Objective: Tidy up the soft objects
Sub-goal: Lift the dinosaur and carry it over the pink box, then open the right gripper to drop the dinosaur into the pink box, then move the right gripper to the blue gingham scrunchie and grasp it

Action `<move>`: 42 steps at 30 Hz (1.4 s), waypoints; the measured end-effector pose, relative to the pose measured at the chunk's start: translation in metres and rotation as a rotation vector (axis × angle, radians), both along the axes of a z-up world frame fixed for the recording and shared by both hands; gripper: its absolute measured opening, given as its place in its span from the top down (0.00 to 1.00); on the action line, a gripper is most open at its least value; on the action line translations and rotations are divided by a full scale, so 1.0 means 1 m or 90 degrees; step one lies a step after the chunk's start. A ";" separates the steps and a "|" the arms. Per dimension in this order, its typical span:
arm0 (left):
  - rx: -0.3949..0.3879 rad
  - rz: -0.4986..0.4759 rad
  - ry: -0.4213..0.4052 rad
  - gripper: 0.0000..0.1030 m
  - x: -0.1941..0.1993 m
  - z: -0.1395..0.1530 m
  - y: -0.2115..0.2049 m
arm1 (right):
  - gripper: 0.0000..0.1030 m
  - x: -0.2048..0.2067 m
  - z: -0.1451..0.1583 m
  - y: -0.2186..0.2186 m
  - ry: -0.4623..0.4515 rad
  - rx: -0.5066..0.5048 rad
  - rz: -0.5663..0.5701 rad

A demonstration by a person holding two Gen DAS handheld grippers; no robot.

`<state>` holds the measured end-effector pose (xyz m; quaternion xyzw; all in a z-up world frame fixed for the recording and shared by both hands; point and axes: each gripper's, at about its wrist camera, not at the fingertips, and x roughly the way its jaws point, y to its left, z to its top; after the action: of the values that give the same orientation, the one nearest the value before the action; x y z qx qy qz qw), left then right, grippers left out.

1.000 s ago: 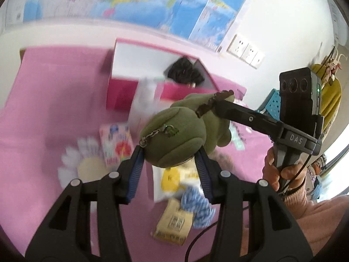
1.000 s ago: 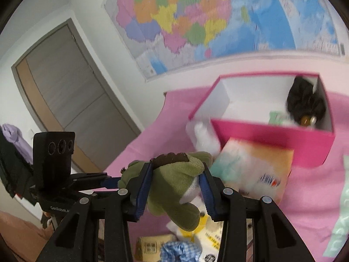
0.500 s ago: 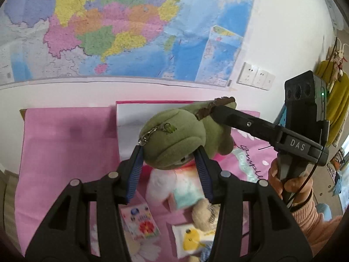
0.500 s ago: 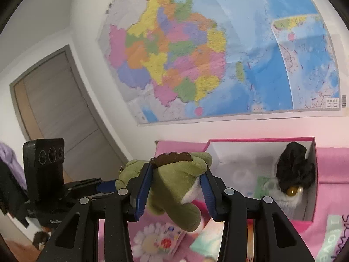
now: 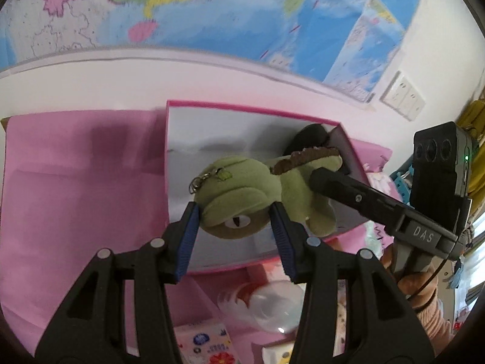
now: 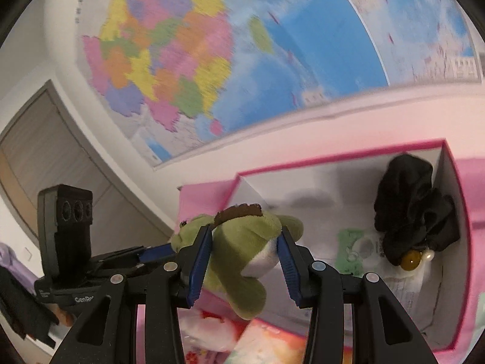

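A green plush toy with a brown crest and a metal keychain is held in the air by both grippers. My left gripper is shut on its head. My right gripper is shut on its body. The toy hangs over the open pink box, which has a white inside. A black scrunchie with beads and a small green packet lie in the box's right end.
The box stands on a pink cloth against a white wall with a large map. In front of the box lie a clear plastic piece, a flowered packet and an orange pack. A door is at left.
Both grippers have carried the plush toy forward and down from above the loose items to over the open box. The views now tilt down toward the box.
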<state>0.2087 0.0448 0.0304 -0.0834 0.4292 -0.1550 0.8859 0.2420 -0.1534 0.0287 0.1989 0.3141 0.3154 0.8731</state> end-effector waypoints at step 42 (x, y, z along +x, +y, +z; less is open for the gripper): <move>0.014 -0.084 0.012 0.50 -0.200 -0.069 -0.023 | 0.44 -0.196 -0.085 0.014 0.068 -0.162 0.245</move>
<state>0.0085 0.0221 -0.0386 -0.0469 0.4439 -0.2077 0.8704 0.0458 -0.1391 -0.0564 0.0400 0.4294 0.4225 0.7972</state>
